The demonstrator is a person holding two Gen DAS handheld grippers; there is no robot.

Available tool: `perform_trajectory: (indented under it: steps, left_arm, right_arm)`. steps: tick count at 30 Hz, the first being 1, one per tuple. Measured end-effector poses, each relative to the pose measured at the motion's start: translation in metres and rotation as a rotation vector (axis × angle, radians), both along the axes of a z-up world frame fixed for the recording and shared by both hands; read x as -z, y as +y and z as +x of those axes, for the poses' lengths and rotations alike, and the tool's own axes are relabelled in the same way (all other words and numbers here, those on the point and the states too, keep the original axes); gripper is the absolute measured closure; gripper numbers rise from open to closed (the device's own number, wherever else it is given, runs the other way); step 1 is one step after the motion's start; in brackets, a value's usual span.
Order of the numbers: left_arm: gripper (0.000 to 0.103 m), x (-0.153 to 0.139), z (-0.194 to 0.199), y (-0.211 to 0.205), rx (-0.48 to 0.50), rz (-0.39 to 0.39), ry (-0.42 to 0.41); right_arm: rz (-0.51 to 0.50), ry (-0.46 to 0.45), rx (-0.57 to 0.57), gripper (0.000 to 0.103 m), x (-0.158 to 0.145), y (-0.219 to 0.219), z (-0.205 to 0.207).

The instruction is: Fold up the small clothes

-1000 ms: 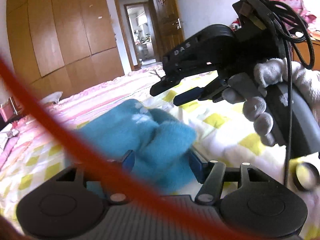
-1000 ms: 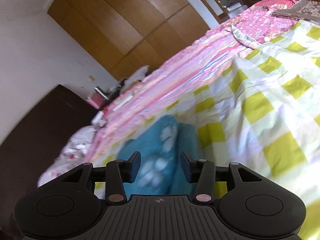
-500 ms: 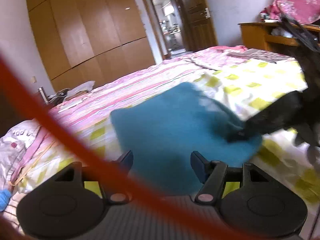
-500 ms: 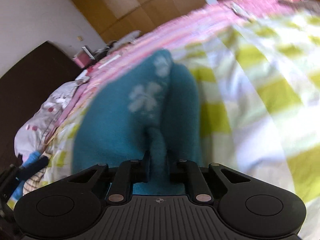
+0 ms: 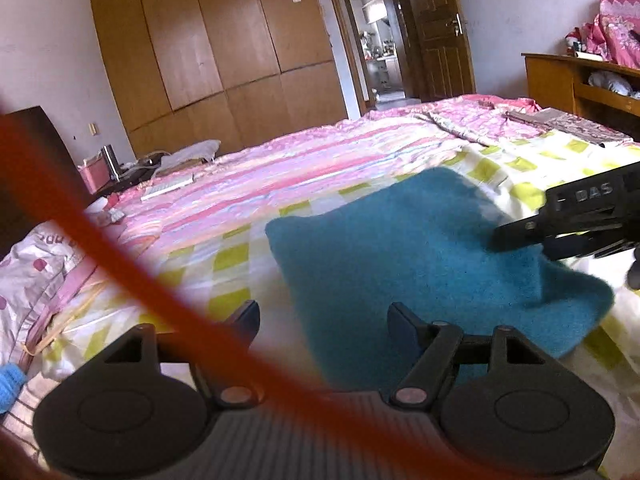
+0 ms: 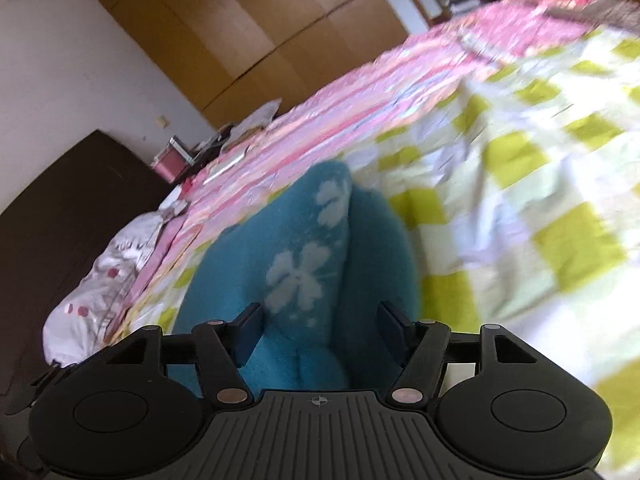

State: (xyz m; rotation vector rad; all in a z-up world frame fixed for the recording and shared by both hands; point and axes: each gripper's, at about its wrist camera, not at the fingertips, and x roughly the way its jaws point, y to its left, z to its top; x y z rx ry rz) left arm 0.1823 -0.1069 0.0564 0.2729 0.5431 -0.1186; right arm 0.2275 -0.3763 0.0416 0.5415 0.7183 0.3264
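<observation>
A small teal fleece garment (image 5: 420, 256) lies on the yellow-checked bedsheet (image 5: 236, 256). In the right wrist view the garment (image 6: 304, 264) shows white flower prints and a fold down its middle. My left gripper (image 5: 322, 320) is open, its jaws wide apart at the garment's near edge, holding nothing. My right gripper (image 6: 318, 332) is open with the garment's folded ridge between its fingers. The right gripper also shows in the left wrist view (image 5: 560, 232), low over the garment's right side.
A pink striped quilt (image 5: 304, 160) covers the far part of the bed. A white dotted pillow (image 5: 36, 256) lies at the left. A blurred red cable (image 5: 120, 256) crosses the left view. A wooden wardrobe (image 5: 216, 40) and a desk (image 5: 580, 84) stand beyond.
My right gripper was shut on the garment's ridge half a second ago and has now opened. The garment lies flatter than one second ago. The left gripper stayed open.
</observation>
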Motion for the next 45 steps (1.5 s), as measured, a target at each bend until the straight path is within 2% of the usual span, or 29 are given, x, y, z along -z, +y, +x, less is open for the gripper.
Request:
perform_trajectory:
  steps: [6, 8, 10, 15, 18, 21, 24, 27, 29, 33, 35, 37, 39, 41, 45]
  left_arm:
    - [0.026, 0.01, 0.008, -0.008, -0.021, 0.017, 0.027]
    - [0.026, 0.01, 0.01, -0.011, -0.032, 0.019, 0.037]
    - [0.026, 0.007, 0.009, -0.014, -0.033, 0.033, 0.035]
    - [0.026, -0.006, 0.001, -0.026, 0.002, 0.052, -0.012]
    - [0.021, -0.008, 0.001, -0.034, 0.018, 0.04, -0.045]
    - [0.013, 0.009, 0.012, -0.042, 0.042, 0.029, 0.003]
    - [0.012, 0.023, 0.017, -0.049, 0.039, 0.022, 0.028]
    - [0.012, 0.025, 0.017, -0.052, 0.044, 0.027, 0.017]
    - [0.012, 0.021, 0.016, -0.048, 0.043, 0.015, 0.023]
    - [0.012, 0.009, 0.008, -0.031, 0.038, -0.089, 0.039]
    - [0.012, 0.01, 0.01, -0.024, 0.037, -0.156, 0.078]
    - [0.012, 0.017, 0.017, -0.026, 0.032, -0.174, 0.103]
    - [0.012, 0.023, 0.024, -0.03, 0.039, -0.176, 0.108]
    - [0.006, 0.027, 0.034, -0.033, 0.049, -0.203, 0.124]
    - [0.0, 0.035, 0.053, -0.038, 0.071, -0.232, 0.143]
  right_arm:
    - [-0.043, -0.031, -0.02, 0.04, 0.009, 0.013, -0.001]
    - [-0.07, -0.041, -0.023, 0.052, 0.006, 0.016, -0.006]
    - [-0.062, -0.047, -0.039, 0.072, 0.0, 0.016, -0.011]
    - [0.011, -0.064, -0.007, 0.08, -0.013, -0.007, -0.018]
    - [0.029, -0.067, 0.055, 0.081, -0.013, -0.028, -0.02]
    - [-0.02, -0.028, 0.13, 0.081, 0.005, -0.038, -0.014]
    - [-0.05, -0.043, 0.146, 0.081, 0.019, -0.036, -0.011]
    - [-0.068, -0.048, 0.147, 0.079, 0.019, -0.037, -0.01]
    - [-0.099, -0.064, 0.144, 0.069, 0.012, -0.032, -0.013]
    - [-0.194, -0.152, 0.126, 0.03, -0.004, -0.021, -0.024]
    - [-0.26, -0.162, 0.109, 0.026, -0.004, -0.014, -0.023]
    - [-0.278, -0.124, 0.111, 0.025, 0.006, -0.013, -0.018]
    - [-0.239, -0.108, 0.114, 0.021, 0.014, -0.019, -0.013]
    - [-0.178, -0.072, 0.11, 0.018, 0.019, -0.028, -0.006]
    - [-0.048, -0.033, 0.116, 0.017, 0.035, -0.039, -0.003]
